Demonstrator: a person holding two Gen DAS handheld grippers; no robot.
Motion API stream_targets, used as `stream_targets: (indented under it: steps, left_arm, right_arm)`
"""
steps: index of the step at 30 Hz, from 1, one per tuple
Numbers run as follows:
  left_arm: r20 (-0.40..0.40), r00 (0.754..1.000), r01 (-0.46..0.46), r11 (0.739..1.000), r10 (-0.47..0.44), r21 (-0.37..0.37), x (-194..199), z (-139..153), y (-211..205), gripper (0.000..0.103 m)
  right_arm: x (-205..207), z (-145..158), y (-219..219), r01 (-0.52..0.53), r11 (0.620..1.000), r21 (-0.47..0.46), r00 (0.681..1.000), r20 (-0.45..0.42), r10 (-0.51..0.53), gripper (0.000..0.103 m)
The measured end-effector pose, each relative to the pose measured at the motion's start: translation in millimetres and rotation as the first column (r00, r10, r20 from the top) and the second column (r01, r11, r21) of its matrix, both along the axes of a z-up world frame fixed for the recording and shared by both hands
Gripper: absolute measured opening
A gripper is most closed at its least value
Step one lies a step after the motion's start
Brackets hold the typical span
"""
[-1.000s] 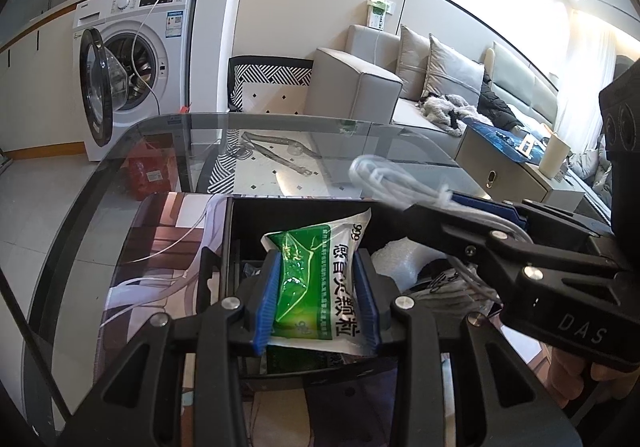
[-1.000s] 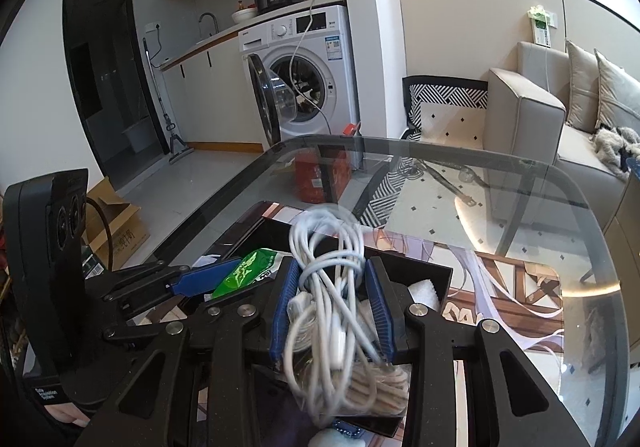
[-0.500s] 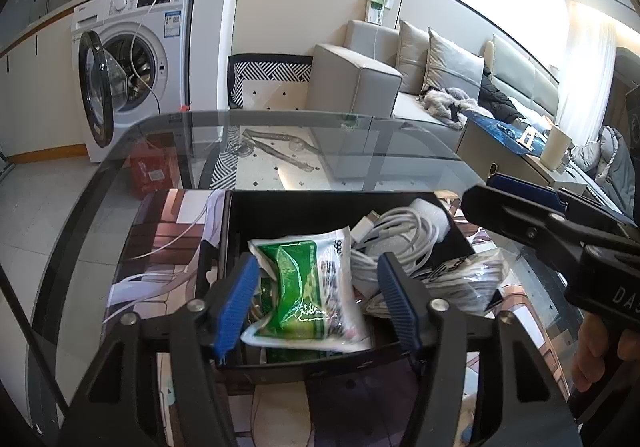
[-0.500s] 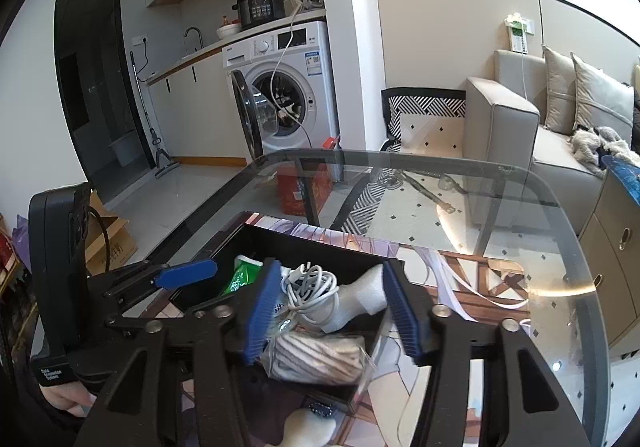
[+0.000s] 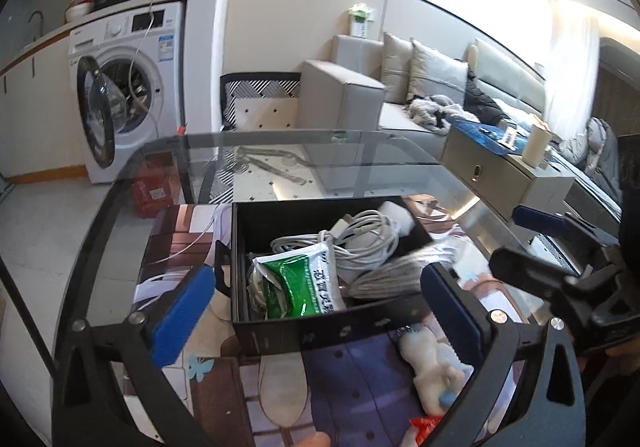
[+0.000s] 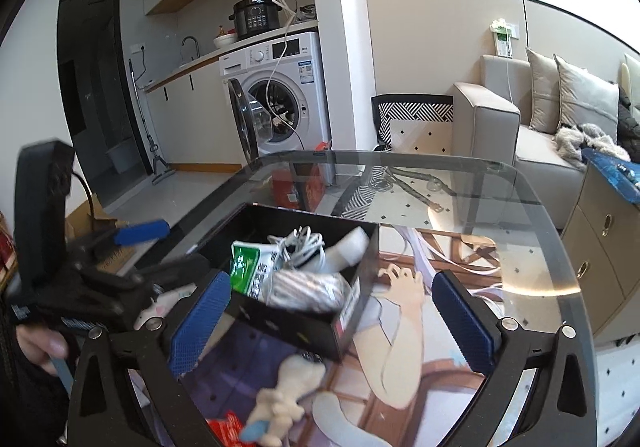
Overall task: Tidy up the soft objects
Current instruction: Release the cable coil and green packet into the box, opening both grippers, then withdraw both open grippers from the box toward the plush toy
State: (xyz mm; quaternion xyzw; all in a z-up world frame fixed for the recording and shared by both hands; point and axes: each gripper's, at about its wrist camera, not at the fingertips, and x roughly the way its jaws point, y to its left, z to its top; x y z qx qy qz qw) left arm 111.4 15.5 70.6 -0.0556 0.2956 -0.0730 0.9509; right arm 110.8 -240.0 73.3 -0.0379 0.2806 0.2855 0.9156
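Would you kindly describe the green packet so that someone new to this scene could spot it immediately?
Find the glass table, then the black box sitting on the printed mat. The green packet lies in the box's near left part, beside the coiled white cable and a striped grey bundle. It is the only green thing there, a glossy pouch with a white printed edge.

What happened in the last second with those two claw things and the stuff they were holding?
Both let go. The left gripper dropped the green packet into the black box; the right gripper dropped the white cable bundle there too. Both opened wide and pulled back. The box stayed put.
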Motion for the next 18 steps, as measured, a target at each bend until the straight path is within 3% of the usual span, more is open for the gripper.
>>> stream_targets:
  steps: [18]
  left_arm:
    - [0.133,0.991,0.027,0.999,-0.030,0.025,-53,78,5,0.103]
  right_arm:
    - [-45,1,-12,-0.035,0.999,0.000,0.999,0.002,0.035,0.102]
